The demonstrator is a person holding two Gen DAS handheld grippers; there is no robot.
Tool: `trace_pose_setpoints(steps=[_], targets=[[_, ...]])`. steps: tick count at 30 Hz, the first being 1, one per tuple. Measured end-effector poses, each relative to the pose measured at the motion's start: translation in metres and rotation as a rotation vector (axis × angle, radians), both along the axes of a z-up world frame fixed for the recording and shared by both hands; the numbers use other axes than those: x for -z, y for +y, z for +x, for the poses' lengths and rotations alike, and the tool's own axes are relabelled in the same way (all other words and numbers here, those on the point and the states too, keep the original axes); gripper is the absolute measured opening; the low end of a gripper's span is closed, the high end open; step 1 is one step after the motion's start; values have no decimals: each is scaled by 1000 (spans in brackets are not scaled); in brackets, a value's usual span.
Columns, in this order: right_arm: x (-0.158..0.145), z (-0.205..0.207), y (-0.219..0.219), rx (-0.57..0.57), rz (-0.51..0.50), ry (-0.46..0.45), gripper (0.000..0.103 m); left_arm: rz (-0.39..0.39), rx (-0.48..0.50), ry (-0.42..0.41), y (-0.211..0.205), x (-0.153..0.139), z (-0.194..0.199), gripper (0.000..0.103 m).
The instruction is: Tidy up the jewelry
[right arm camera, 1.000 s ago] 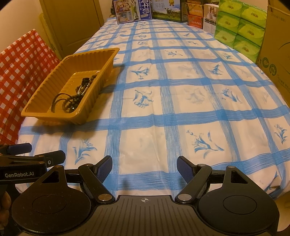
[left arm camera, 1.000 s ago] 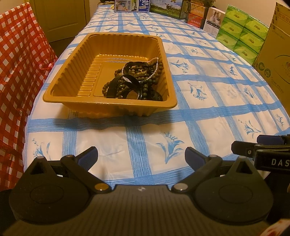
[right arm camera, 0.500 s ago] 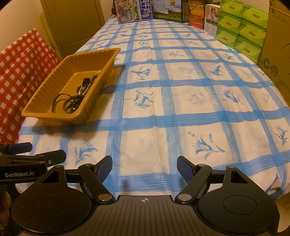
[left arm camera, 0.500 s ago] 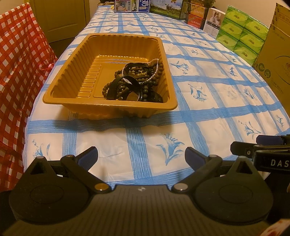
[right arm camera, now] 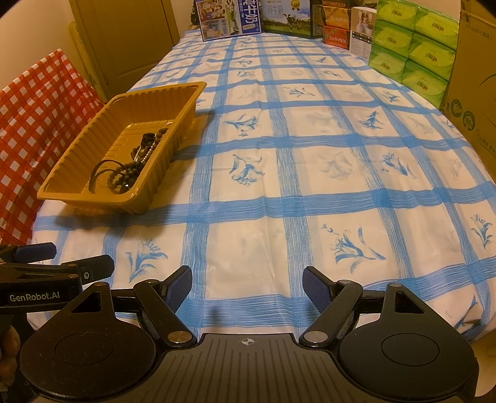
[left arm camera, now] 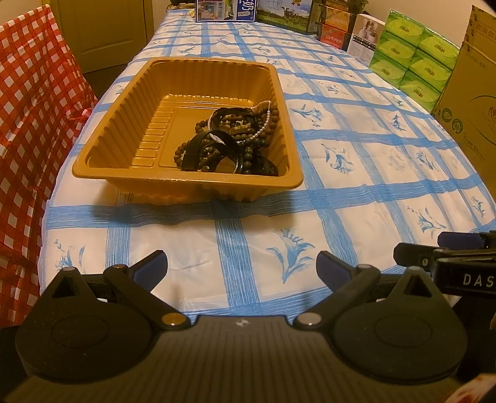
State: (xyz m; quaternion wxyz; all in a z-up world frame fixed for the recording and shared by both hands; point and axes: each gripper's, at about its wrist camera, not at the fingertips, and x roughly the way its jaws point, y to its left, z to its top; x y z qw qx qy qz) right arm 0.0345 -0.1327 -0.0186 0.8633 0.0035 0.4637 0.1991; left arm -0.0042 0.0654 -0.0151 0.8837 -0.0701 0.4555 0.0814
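On the side of the left tongs [right arm camera: 40, 263], seen from the right wrist camera, the white print "GenRobot.AI" could be read. On the right tongs [left arm camera: 446, 248], at the edge of the left wrist view, only the letters "DAS" showed, and the rest was cut off by the frame. At the far end of the desk [right arm camera: 325, 198] stood a blue milk carton [right arm camera: 229, 18] with Chinese characters, a box with a picture of cows [right arm camera: 286, 15] and orange boxes [right arm camera: 334, 31] whose print was too small to read. Green tissue packs [right arm camera: 412, 46] were stacked on the right side, next to a cardboard box [right arm camera: 477, 77] with a recycling mark.

A brown plastic tray [left arm camera: 124, 136] with ribbed walls stood on the blue checked tablecloth [left arm camera: 356, 161], near the left edge of the desk. The jewelry [left arm camera: 229, 142] lay in a tangled pile in the right half of the tray: dark bead bracelets, black bangles and a thin white pearl strand [left arm camera: 263, 124]. How many pieces there were could not be counted.

Both tongs stood wide open with nothing between their blue pads [left arm camera: 152, 266], above the near edge of the desk. A red checked cloth [left arm camera: 28, 102] hung at the left, and what it covered was hidden.
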Motion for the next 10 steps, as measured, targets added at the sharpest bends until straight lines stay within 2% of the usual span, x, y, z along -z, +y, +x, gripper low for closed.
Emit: trace_pose_setpoints(steps=[10], targets=[[1, 0, 0, 1, 1, 1, 78, -10, 6, -22, -2, 1, -2, 102]])
